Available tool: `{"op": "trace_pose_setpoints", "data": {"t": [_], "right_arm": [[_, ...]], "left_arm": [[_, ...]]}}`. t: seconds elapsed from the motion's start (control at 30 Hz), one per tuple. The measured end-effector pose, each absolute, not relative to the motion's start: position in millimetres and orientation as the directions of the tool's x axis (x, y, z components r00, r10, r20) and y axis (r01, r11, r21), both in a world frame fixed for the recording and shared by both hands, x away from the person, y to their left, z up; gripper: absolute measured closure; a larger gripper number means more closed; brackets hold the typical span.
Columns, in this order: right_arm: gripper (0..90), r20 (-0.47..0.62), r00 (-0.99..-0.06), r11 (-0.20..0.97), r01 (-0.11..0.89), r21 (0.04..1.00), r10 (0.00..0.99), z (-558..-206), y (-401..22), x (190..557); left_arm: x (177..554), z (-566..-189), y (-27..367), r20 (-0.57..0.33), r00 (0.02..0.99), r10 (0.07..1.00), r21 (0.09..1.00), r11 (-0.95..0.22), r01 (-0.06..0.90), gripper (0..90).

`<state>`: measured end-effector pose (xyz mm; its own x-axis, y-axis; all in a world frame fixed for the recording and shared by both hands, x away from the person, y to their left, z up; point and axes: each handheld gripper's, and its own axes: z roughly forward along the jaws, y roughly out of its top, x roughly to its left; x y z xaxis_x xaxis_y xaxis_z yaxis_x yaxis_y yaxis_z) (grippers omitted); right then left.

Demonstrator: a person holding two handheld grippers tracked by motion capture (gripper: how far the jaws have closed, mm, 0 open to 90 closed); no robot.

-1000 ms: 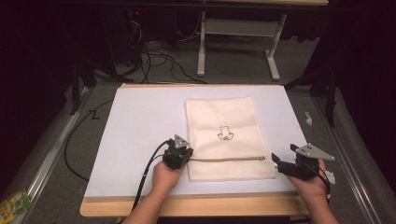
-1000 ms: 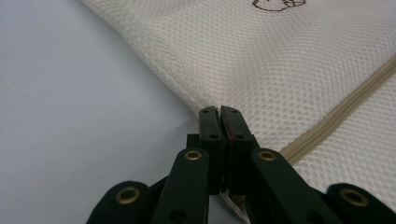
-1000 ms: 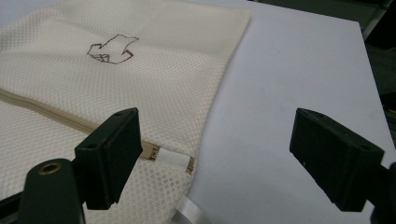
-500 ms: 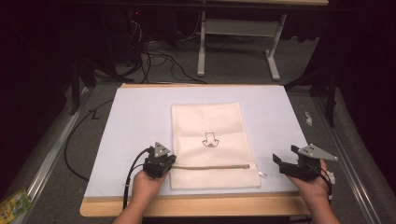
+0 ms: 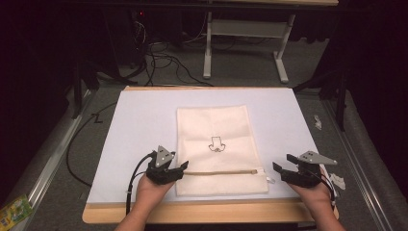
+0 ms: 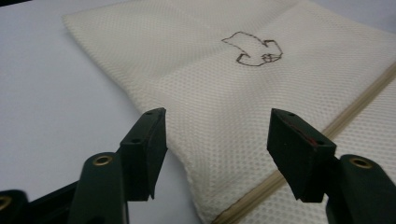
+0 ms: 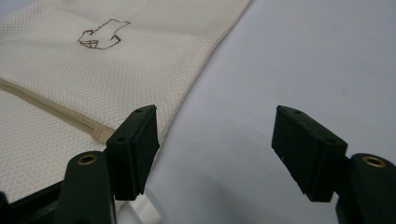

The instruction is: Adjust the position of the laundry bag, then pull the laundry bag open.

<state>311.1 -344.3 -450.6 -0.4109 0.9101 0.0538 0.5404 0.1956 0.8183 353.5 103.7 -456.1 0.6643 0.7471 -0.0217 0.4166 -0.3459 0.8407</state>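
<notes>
A cream mesh bag (image 5: 219, 149) lies flat in the middle of the frame. The left tool (image 5: 169, 169) and right tool (image 5: 284, 169) sit wide apart, holding nothing.

Both forearms come in from six o'clock. The left tongs (image 5: 182, 166) sit low at about seven o'clock, jaws spread wide and aimed toward two o'clock, the left hand (image 5: 151, 188) wrapped behind them. The right tongs (image 5: 280, 164) sit at about five o'clock, jaws also parted, aimed toward ten o'clock, held by the right hand (image 5: 315, 193).
</notes>
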Motion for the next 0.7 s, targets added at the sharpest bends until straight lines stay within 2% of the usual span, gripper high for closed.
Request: {"op": "trace_pose_setpoints", "data": {"t": [0.2,0.4,0.43,0.7], "right_arm": [[32.0,0.078,-0.431,0.204,0.57,0.796,0.899,-454.4,-325.4,317.7],[40.0,0.058,-0.443,0.233,0.573,0.786,0.895,-455.8,-314.7,316.2],[44.2,0.066,-0.45,0.234,0.577,0.782,0.891,-456.8,-314.2,314.4],[49.1,0.055,-0.452,0.256,0.596,0.761,0.89,-462.1,-314.8,312.9]], "left_arm": [[352.6,-455.3,101.8,-0.054,0.699,0.713,0.853,-0.331,0.404,36.1],[350.1,-452.7,102.5,-0.044,0.699,0.714,0.855,-0.335,0.396,35.6],[350.2,-450.4,101.2,-0.047,0.702,0.711,0.855,-0.334,0.396,35.7],[353.7,-447.7,97.6,-0.069,0.706,0.705,0.865,-0.311,0.395,35.6]]}}
